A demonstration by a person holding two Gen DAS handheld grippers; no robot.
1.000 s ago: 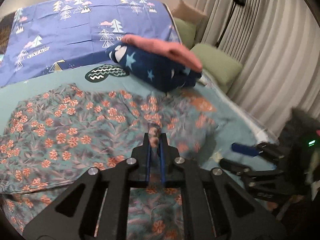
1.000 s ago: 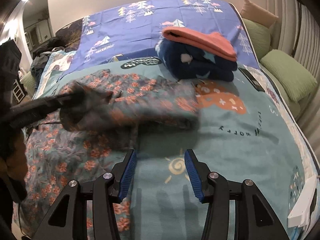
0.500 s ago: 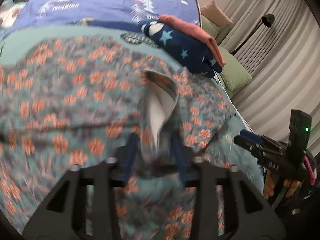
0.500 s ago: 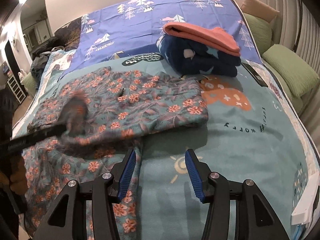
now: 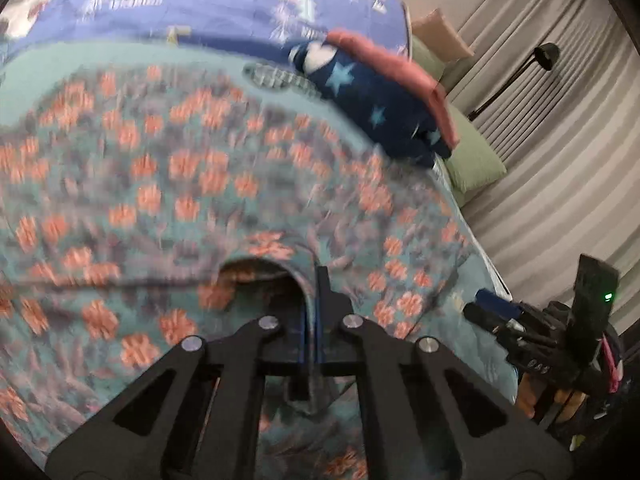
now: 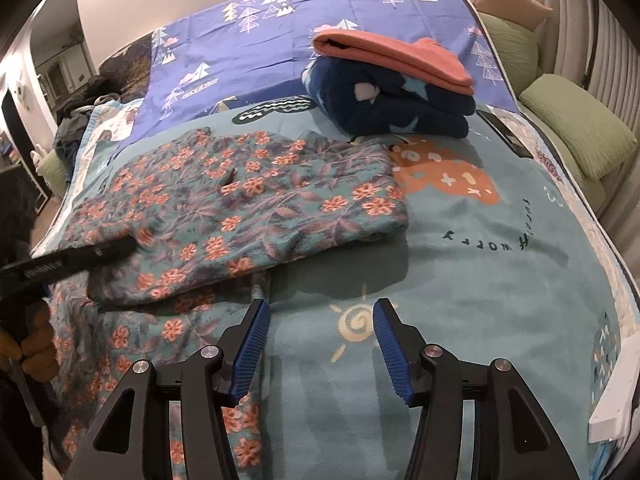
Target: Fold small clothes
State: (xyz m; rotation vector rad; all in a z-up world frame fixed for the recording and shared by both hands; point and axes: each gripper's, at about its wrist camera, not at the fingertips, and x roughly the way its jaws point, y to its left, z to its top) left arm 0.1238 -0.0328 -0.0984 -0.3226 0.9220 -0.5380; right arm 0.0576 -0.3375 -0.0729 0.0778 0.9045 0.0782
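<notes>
A teal floral garment point(image 6: 260, 208) lies on the bed, its upper half folded over the lower part. In the left wrist view the same garment point(image 5: 180, 168) fills the frame, blurred. My left gripper point(image 5: 312, 280) has its jaws closing tight on a curved edge of that cloth, which runs down between the pads. From the right wrist view it point(image 6: 124, 245) sits at the fold's left end. My right gripper point(image 6: 322, 308) hovers over the blanket by the garment's right edge, jaws opening a little, nothing between them.
A folded navy star blanket with a coral cloth on top point(image 6: 388, 100) sits behind the garment. Green pillows point(image 6: 580, 132) line the right side by the curtain. The bed's teal blanket point(image 6: 480, 280) is bare to the right. A person's hand point(image 6: 36, 352) holds the left tool.
My left gripper let go of the lifted fold, dropped lower and shut again on the garment's edge. The folded half now lies flat. The right gripper stayed put.
</notes>
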